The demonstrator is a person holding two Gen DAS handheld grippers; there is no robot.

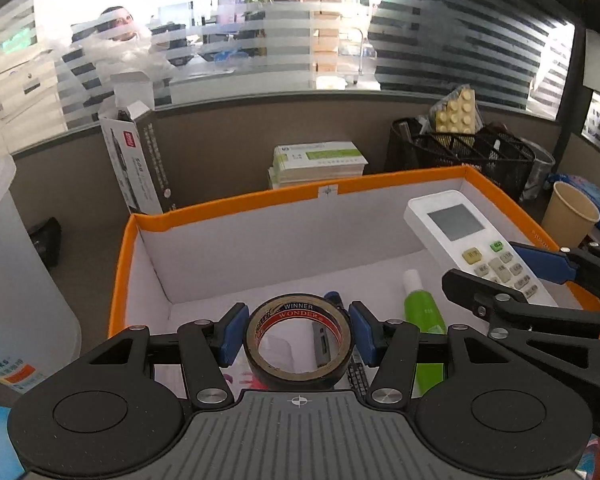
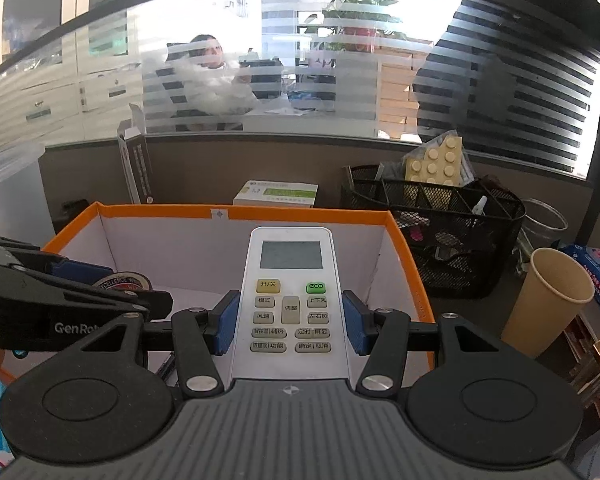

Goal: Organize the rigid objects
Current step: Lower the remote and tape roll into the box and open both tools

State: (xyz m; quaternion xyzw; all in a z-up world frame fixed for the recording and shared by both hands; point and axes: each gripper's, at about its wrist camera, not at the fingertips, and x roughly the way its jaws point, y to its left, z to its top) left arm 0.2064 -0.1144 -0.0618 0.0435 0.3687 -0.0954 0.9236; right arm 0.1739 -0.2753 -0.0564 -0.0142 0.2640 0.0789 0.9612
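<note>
In the left wrist view my left gripper (image 1: 299, 332) is shut on a black tape roll (image 1: 300, 378), its blue pads pressing both sides. The roll hangs over the near end of an orange-rimmed white box (image 1: 236, 200). My right gripper (image 2: 290, 322) is shut on a white remote control (image 2: 290, 256), held face up over the box (image 2: 160, 212). From the left wrist view the remote (image 1: 452, 224) and right gripper (image 1: 512, 272) are at the box's right side. On the box floor lie a green tube (image 1: 422, 312) and a blue-capped pen (image 1: 334, 298).
A black mesh organiser (image 2: 440, 220) with a beige block stands behind the box at the right, beside a paper cup (image 2: 548, 292). Stacked green-and-white boxes (image 1: 320, 160) and a tall carton (image 1: 136, 160) stand behind it. A translucent container (image 1: 12, 260) is at the left. A striped glass partition closes the back.
</note>
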